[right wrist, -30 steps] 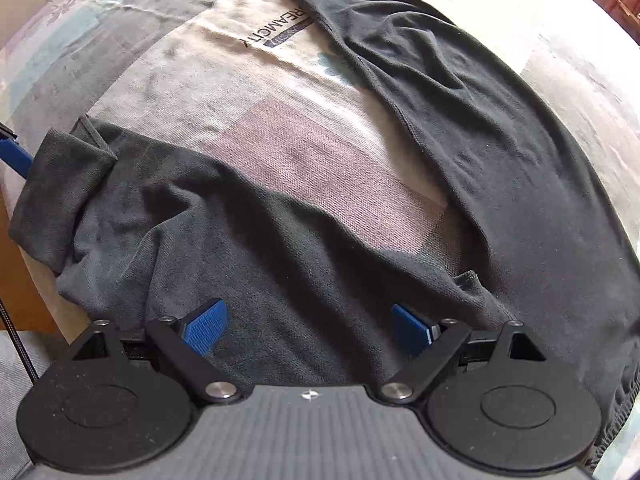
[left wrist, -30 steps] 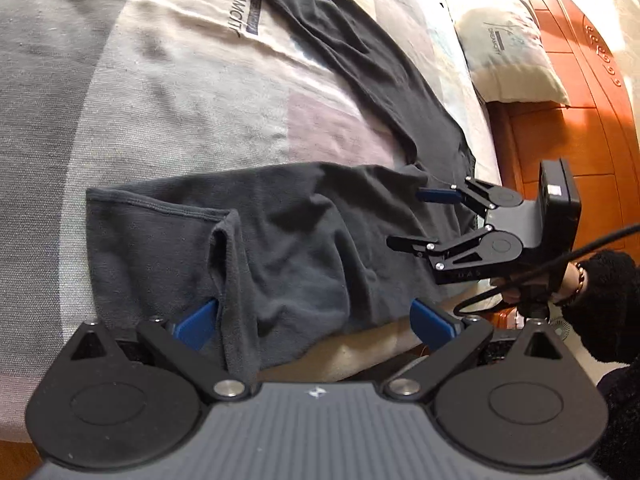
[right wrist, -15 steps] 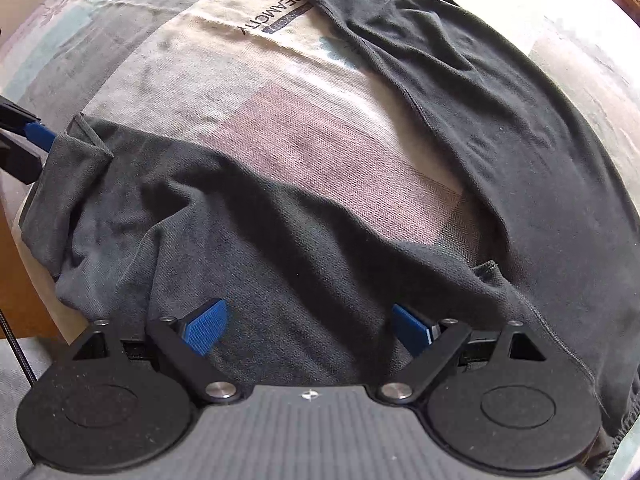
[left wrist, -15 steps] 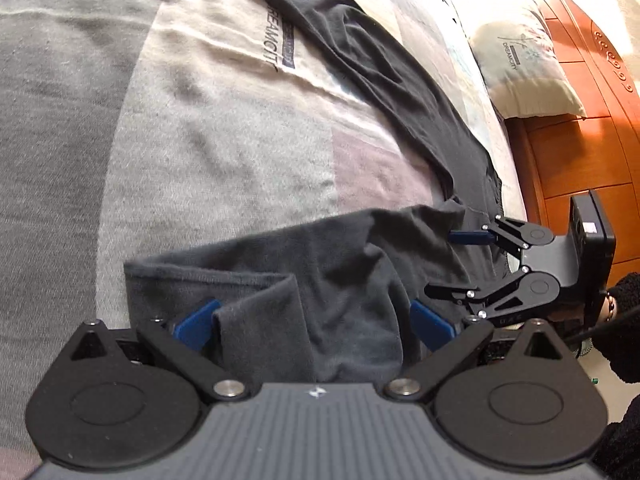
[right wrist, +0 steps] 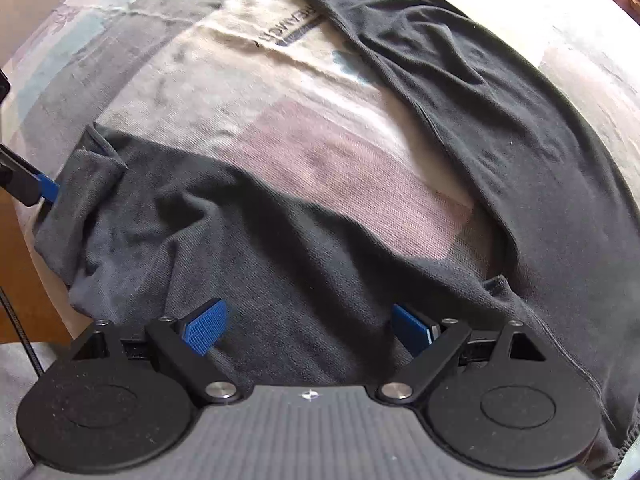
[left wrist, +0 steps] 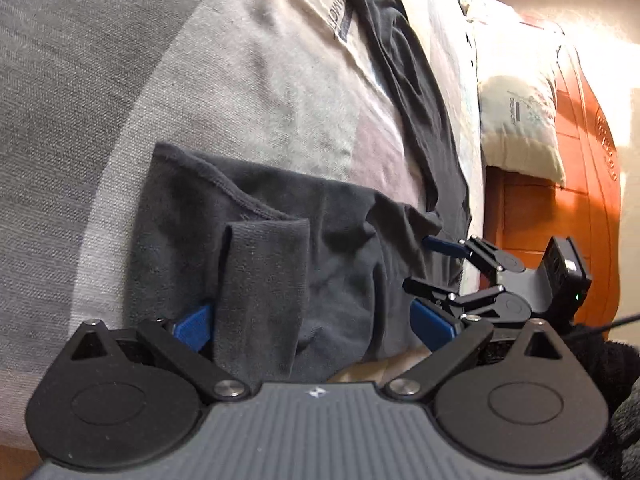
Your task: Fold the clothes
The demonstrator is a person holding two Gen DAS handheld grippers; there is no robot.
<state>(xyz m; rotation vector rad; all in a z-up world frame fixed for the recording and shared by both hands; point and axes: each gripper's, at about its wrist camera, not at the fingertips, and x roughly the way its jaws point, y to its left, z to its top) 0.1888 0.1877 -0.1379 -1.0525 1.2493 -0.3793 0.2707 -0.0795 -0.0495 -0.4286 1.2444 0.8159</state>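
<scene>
A dark grey long-sleeved garment (right wrist: 304, 248) lay across the bed (left wrist: 120, 92), one part stretched along the patterned bedspread toward the pillow (left wrist: 520, 120), the other bunched at the near edge of the mattress. The left gripper (left wrist: 312, 322) sat low at that edge with its jaws spread wide, and a doubled-over flap of the cloth (left wrist: 260, 280) stood between them without being pinched. The right gripper (right wrist: 308, 326) was likewise spread, its blue pads resting apart over the wrinkled fabric and closing on nothing.

Judging from this, the step in hand was taking hold of the near portion with both grippers at once. To do it well, each would need to bite a full thickness of cloth, not just the top layer, at points level with one another, so that the fabric would lift as a straight edge instead of a twisted rope. The bunching between the two grippers suggested the cloth would want a light outward pull to flatten it once held.

The left wrist view showed what the right could not: the right gripper from the side, jaws agape at the mattress edge, plus the pillow and orange wooden headboard (left wrist: 588, 200) beyond. The right wrist view showed the long stretch of the garment running away on the right, and the printed lettering on the bedspread (right wrist: 288, 28), with only the tip of the left gripper at its left margin.
</scene>
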